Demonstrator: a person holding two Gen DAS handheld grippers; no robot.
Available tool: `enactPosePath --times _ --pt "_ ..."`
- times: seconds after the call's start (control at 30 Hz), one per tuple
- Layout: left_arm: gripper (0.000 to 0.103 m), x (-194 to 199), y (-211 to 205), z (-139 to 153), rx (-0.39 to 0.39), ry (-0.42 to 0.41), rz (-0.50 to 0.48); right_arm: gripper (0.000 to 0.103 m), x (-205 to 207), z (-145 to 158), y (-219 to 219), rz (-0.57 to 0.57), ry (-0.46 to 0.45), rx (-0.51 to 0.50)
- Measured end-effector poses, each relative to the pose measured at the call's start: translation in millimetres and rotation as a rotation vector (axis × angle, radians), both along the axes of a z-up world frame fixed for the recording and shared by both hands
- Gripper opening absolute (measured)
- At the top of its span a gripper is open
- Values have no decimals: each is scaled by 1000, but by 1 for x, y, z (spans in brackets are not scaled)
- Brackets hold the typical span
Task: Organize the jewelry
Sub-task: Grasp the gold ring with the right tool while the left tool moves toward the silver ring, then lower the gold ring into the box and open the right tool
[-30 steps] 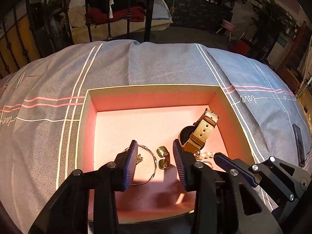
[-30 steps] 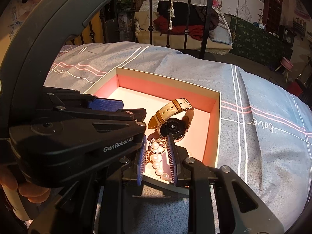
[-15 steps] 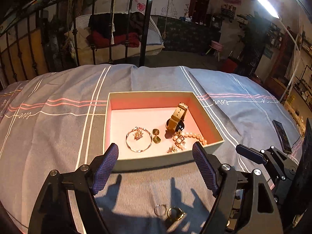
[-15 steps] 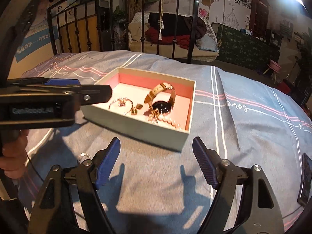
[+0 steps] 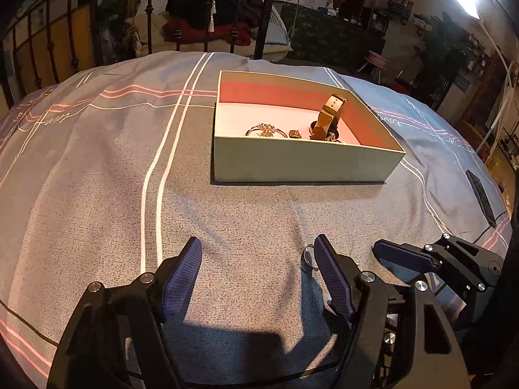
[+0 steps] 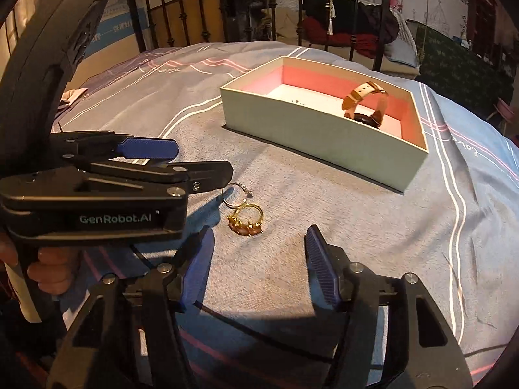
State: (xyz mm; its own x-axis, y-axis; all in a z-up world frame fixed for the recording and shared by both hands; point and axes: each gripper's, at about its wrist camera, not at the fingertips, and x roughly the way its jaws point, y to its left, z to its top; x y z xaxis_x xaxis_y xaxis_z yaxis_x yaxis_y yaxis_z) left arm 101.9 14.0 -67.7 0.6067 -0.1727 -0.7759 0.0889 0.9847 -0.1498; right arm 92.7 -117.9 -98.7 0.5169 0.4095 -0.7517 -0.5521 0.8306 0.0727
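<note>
Item: gold ring [image 6: 248, 218], set with a row of pinkish stones, lying on the grey striped bedspread [image 6: 324, 227] outside the box [image 6: 311, 136]. Touching it on the far side, a thin silver hoop [image 6: 236, 194]; the hoop's edge also shows beside the inner finger in the left wrist view [image 5: 308, 257].

Box: open, pale outside, pink lining, well apart from the loose pieces. Contents: tan-strapped watch [image 5: 327, 118] standing on its edge, bracelet [image 5: 266, 129], small gold piece [image 5: 295, 134]. Anything nearer the front wall is hidden.

Left gripper [image 5: 258, 278]: jaws wide, holding nothing, low over the cloth just beside the hoop.

Right gripper [image 6: 258, 265]: jaws wide, holding nothing, the gold ring lying ahead of its gap.

Handling, as judged: both pieces look light, rigid and slick metal, and small against the ribbed pads. The soft cloth is likely to give under pressure and let a ring sink or slide. Best hold for the gold ring is probably across the band, clear of the stones; the hoop seems thin enough to bend, so a gentle pinch.
</note>
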Motion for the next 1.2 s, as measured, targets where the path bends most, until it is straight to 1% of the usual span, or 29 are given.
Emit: enactPosePath --times 0.07,0.1,0.13,0.23,0.37,0.5,0.6,0.67,0.97,1.1,1.2 --pt "69 -1 1 -1 -8 3 -8 46 4 -2 9 13 0 -20" --pt "69 -1 0 -1 -1 3 -16 29 5 -3 11 14 -7 -34" --pt "69 -2 -2 -1 4 2 -28 25 4 -3 12 17 -12 -39" --pt "70 -4 -10 -1 8 -1 -65 25 -5 -2 4 12 -24 -49" --pt "70 -3 -22 -5 18 6 -109 25 -15 -3 -20 -62 -54 -39" --pt "70 -2 -38 -10 84 11 -141 25 -20 -5 -37 -84 -52 -14" --pt "70 -3 -47 -13 138 12 -151 25 -19 -5 -36 -86 -52 -9" --pt "70 -4 -49 -14 159 7 -152 25 -19 -5 -36 -89 -53 -3" --pt "70 -6 -49 -13 173 2 -151 25 -19 -5 -39 -93 -46 18" --pt "69 -5 -49 -13 171 -2 -152 25 -19 -5 -39 -93 -46 18" --pt "69 -7 -47 -12 153 -9 -150 25 -19 -5 -39 -94 -48 20"
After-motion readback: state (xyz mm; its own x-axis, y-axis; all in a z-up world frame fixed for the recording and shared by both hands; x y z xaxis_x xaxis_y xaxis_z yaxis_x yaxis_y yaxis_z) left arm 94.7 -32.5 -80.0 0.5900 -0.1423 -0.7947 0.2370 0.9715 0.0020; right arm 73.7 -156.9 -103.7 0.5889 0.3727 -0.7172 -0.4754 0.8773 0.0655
